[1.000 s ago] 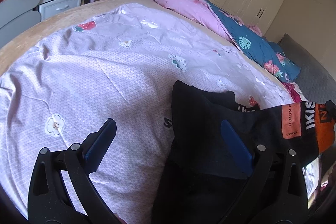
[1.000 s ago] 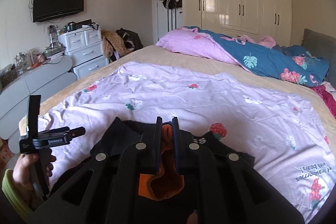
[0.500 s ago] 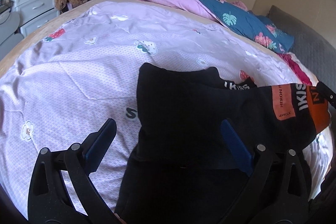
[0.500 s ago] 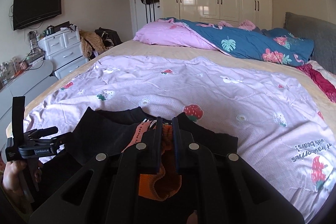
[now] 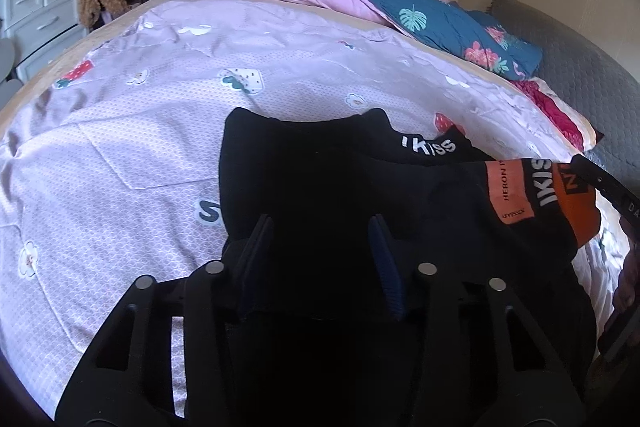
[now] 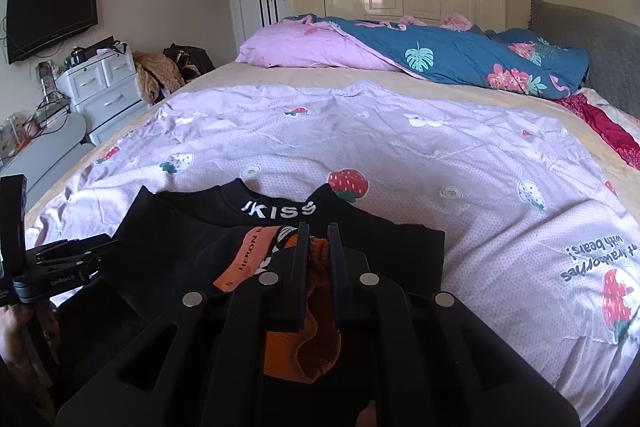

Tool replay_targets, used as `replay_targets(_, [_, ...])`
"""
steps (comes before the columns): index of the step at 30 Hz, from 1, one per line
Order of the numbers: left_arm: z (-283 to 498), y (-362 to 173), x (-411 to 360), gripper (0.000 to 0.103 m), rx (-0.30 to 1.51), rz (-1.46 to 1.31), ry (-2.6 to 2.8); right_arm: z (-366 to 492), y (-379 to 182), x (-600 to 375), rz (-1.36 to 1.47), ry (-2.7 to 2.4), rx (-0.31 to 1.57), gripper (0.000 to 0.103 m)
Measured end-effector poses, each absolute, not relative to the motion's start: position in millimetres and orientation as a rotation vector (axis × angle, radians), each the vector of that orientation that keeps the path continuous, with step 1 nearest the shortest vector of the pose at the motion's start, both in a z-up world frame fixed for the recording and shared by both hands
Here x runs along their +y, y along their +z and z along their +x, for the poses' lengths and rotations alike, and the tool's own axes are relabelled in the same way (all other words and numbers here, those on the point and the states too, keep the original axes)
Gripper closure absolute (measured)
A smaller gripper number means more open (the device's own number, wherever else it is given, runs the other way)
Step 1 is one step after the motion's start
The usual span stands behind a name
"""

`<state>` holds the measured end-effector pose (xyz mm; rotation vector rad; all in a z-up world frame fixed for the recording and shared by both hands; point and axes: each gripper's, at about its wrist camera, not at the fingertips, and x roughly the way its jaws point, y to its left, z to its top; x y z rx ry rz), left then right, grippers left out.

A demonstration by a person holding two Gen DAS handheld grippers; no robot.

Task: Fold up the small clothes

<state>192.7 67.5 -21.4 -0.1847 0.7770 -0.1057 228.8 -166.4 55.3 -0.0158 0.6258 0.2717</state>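
The small black knit garment with orange cuff and white lettering [image 6: 280, 259] is lying on the lilac strawberry-print bed cover [image 6: 440, 155], looking light, limp and best pinched at hems. The right claw [image 6: 318, 247] is clamping its orange cuff. The left claw [image 5: 320, 243], half-wide, has just been closing around black fabric; whether it pinches is unclear. Only the right view is showing the wall television [image 6: 52, 15].

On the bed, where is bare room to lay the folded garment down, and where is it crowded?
Free: the lilac strawberry-print sheet beyond the black garment, up to the tan strip before the pink pillow and blue quilt; also the sheet to the garment's right. Crowded: the near edge, under both grippers, and the headboard side.
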Motion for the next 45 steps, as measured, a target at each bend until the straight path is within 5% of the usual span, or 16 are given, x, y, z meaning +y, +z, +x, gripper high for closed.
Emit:
replay_targets(5, [193.1,-23.6,64.9,0.064,0.785,-0.180,-0.116,234.1,46.9,-174.2,0.003,0.240,0.656,0.093])
replay_targets(11, [193.1,-24.8,57.3,0.064,0.794,-0.153,-0.148,230.8,40.5,-173.1,-0.004,0.249,0.679,0.076])
replay_targets(17, [196.5,-35.2,53.1,0.077,0.845,-0.159,-0.173,227.0,28.3,-152.4,-0.016,0.335,0.743,0.076])
replay_targets(21, [202.1,-49.4,58.5,0.077,0.909,-0.202,-0.167,219.7,18.4,-124.6,-0.062,0.432,0.788,0.065])
replay_targets(45, [199.9,-48.4,63.1,0.077,0.910,-0.238,-0.176,218.8,-16.3,-115.5,-0.115,0.435,0.921,0.058])
